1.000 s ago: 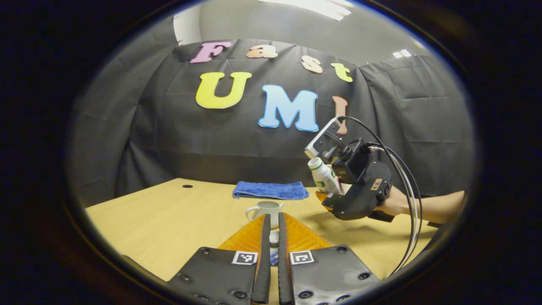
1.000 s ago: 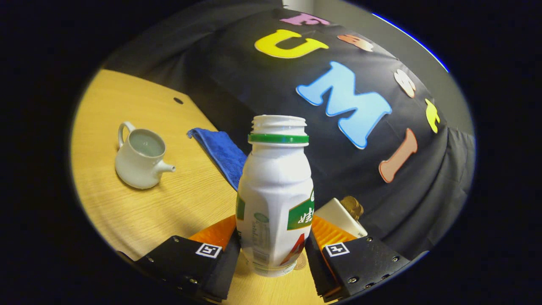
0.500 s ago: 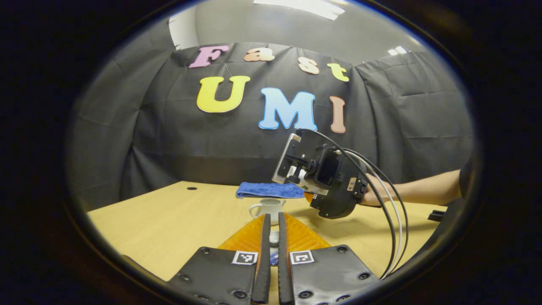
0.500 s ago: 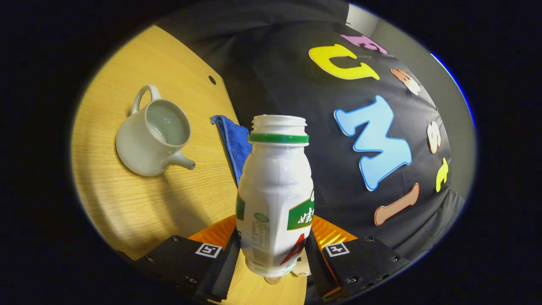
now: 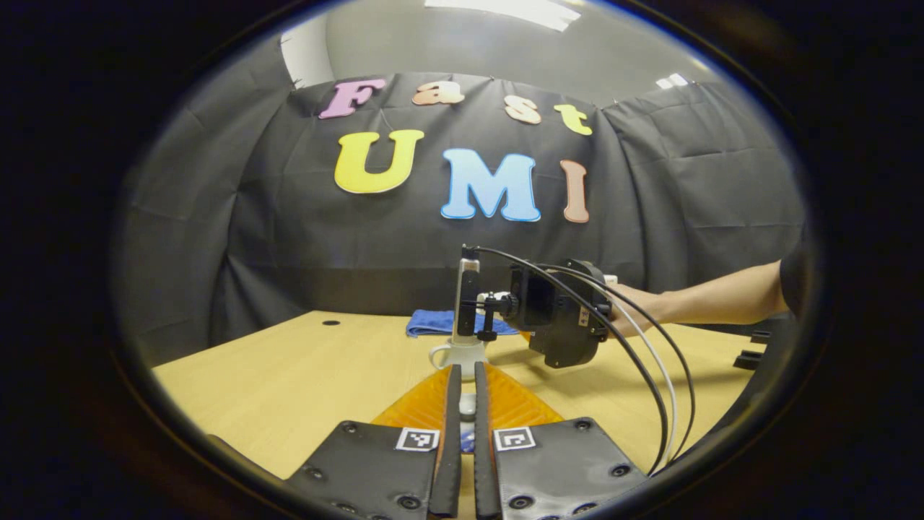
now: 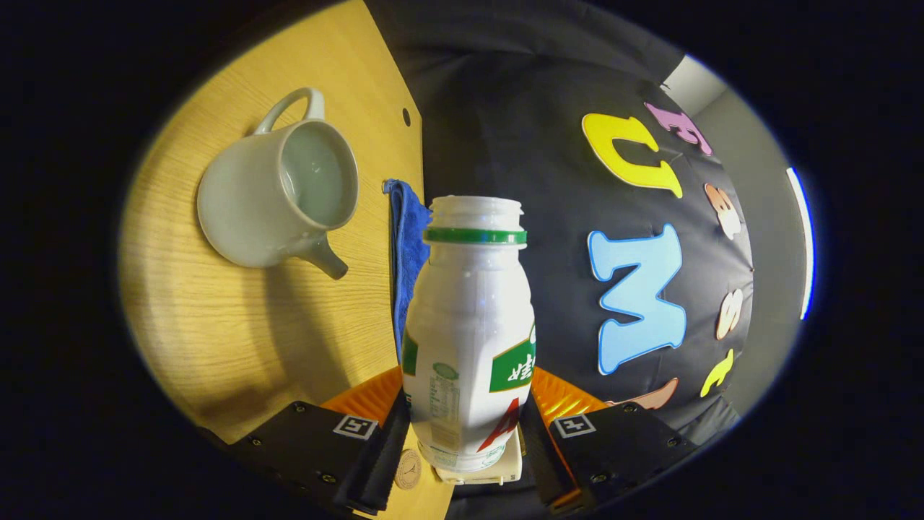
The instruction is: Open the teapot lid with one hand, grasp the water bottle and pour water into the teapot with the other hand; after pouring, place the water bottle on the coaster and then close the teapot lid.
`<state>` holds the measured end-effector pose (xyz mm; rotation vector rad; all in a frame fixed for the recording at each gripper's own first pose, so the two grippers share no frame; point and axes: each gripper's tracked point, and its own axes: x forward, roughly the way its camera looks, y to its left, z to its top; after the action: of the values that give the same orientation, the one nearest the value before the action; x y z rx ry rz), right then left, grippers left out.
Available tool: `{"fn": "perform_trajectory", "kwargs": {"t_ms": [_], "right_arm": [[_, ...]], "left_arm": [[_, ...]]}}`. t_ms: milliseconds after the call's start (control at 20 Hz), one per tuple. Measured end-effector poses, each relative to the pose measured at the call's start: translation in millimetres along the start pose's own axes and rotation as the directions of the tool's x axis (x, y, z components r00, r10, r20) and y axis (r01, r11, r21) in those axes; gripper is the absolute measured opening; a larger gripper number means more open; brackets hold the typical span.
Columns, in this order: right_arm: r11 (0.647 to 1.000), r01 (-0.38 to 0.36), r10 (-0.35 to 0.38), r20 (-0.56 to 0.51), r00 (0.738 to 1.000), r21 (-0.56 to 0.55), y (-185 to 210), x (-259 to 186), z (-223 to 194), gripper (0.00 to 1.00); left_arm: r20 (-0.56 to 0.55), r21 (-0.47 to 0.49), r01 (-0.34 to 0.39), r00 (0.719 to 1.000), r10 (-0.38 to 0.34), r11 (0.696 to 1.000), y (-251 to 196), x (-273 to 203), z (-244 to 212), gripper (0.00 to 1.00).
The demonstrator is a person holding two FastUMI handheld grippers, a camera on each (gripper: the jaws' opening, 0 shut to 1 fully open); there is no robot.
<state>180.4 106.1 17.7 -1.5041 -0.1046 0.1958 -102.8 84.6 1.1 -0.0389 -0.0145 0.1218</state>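
My right gripper is shut on a white plastic bottle with a green neck ring and no cap. The bottle is tipped sideways, its mouth level with the teapot. That pale, lidless teapot stands on the wooden table with its spout toward the bottle. No stream of water is visible. In the left gripper view, my left gripper is shut on a small white lid, held low in front of the teapot. The right gripper, held by a hand, hovers just right of the pot.
A folded blue cloth lies behind the teapot by the booth wall, seen too in the left gripper view as the blue cloth. A small round tan disc and a white boxy object show under the bottle's base. Cables trail from the right gripper.
The right gripper has swung left and rolled over, tipping the bottle from near upright to sideways beside the teapot. The teapot looms larger in the right gripper view. The left gripper has held still.
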Motion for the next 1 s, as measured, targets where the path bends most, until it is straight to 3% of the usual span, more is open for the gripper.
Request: {"fn": "perform_trajectory", "kwargs": {"t_ms": [700, 1000], "right_arm": [[0.958, 0.109, -0.091, 0.078, 0.993, -0.264, -6, -8, 22, 0.74], [0.943, 0.120, -0.097, 0.090, 0.991, -0.311, -11, -10, 26, 0.74]], "left_arm": [[-0.004, 0.044, -0.011, 1.000, 0.012, 0.999, 3, 1, -4, 0.17], [-0.004, 0.050, -0.016, 1.000, 0.016, 0.999, 4, 0, -2, 0.17]]}}
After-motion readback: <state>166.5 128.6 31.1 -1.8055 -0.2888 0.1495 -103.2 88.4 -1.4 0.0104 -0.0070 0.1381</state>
